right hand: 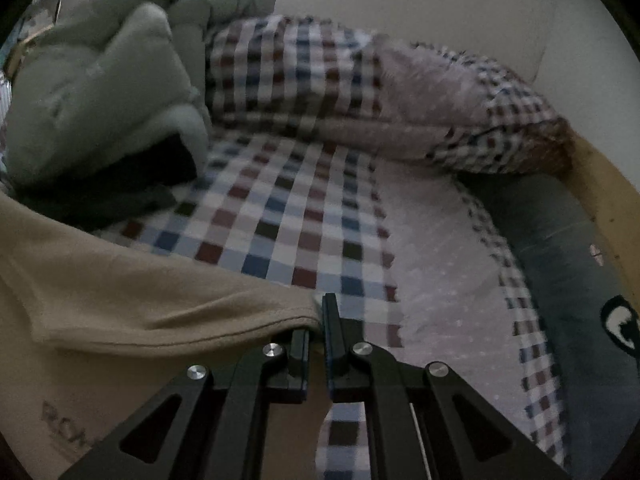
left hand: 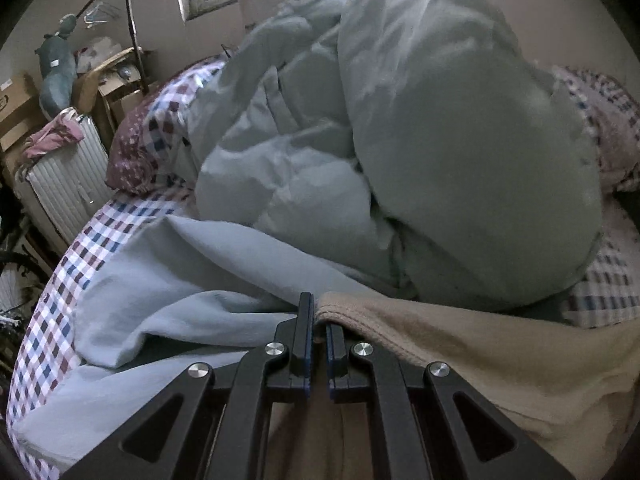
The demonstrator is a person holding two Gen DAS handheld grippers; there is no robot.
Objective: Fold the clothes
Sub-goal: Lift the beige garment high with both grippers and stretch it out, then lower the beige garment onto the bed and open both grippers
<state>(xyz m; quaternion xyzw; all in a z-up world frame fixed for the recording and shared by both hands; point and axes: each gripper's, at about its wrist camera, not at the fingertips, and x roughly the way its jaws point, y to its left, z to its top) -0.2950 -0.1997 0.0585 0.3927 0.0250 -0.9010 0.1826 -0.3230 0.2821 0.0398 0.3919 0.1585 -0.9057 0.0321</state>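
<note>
A beige garment (left hand: 500,352) hangs stretched between my two grippers over a checked bed. My left gripper (left hand: 318,316) is shut on the garment's ribbed edge, which spreads away to the right in the left wrist view. In the right wrist view my right gripper (right hand: 318,320) is shut on the hemmed corner of the same beige garment (right hand: 120,304), which runs off to the left and shows faint lettering low down. A light blue cloth (left hand: 192,280) lies crumpled on the bed just left of my left gripper.
A bulky grey-green duvet (left hand: 420,140) is piled on the checked sheet (right hand: 280,216) ahead of both grippers. A checked pillow (right hand: 360,96) and a dark grey bolster (right hand: 560,240) lie along the wooden bed edge. A white suitcase (left hand: 68,176) and cardboard boxes stand left of the bed.
</note>
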